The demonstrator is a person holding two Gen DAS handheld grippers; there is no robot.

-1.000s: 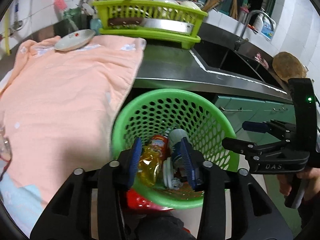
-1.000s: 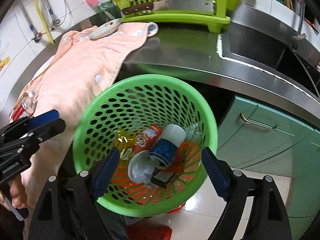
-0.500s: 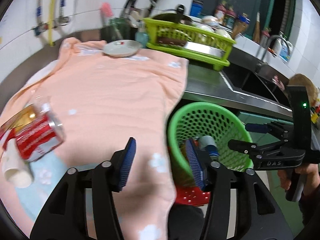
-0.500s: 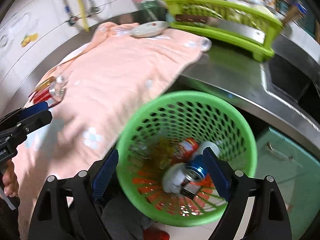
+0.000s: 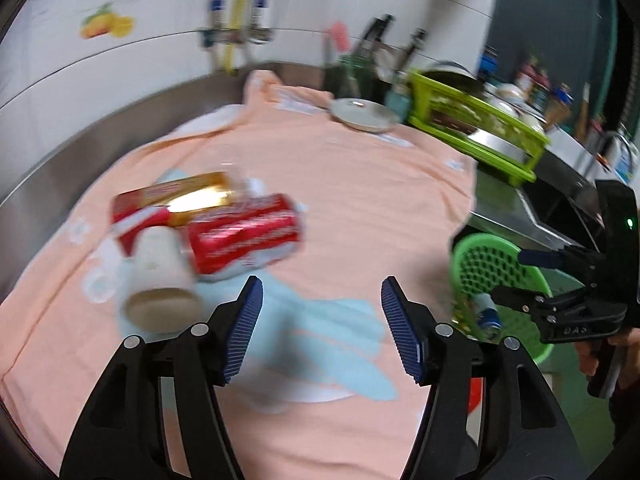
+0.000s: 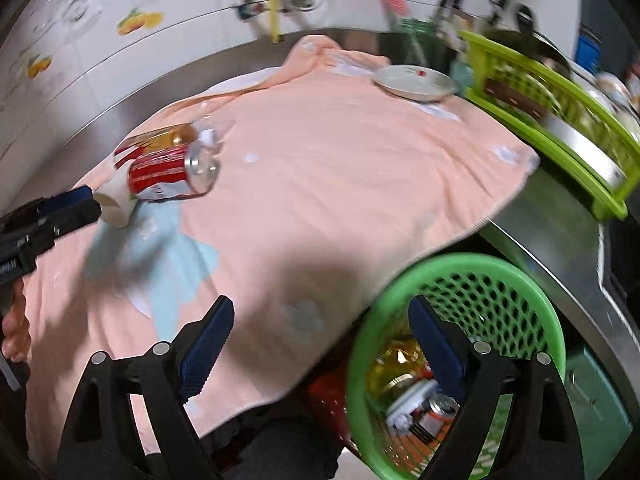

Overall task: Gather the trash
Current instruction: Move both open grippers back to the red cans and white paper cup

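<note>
A red soda can [image 5: 244, 236] lies on its side on the peach towel [image 5: 360, 200], with a white paper cup [image 5: 162, 284] and a red and gold wrapper [image 5: 172, 196] against it. My left gripper [image 5: 320, 328] is open and empty, low over the towel to the right of the cup. The same pile shows in the right wrist view: can [image 6: 168, 174], cup [image 6: 116, 200]. The green trash basket [image 6: 516, 280] holds cans and wrappers below the counter edge. My right gripper [image 6: 320, 356] is open and empty, above the towel edge and the basket rim.
A white plate [image 5: 366, 114] sits at the towel's far end. A lime dish rack [image 5: 476, 128] with a cleaver stands on the steel counter to the right, the sink beyond it. Green cabinet doors [image 6: 600, 400] lie below the counter.
Both grippers have swung left and up from over the basket to over the towel. The can, cup and wrapper have come into view ahead. Both stay open.
</note>
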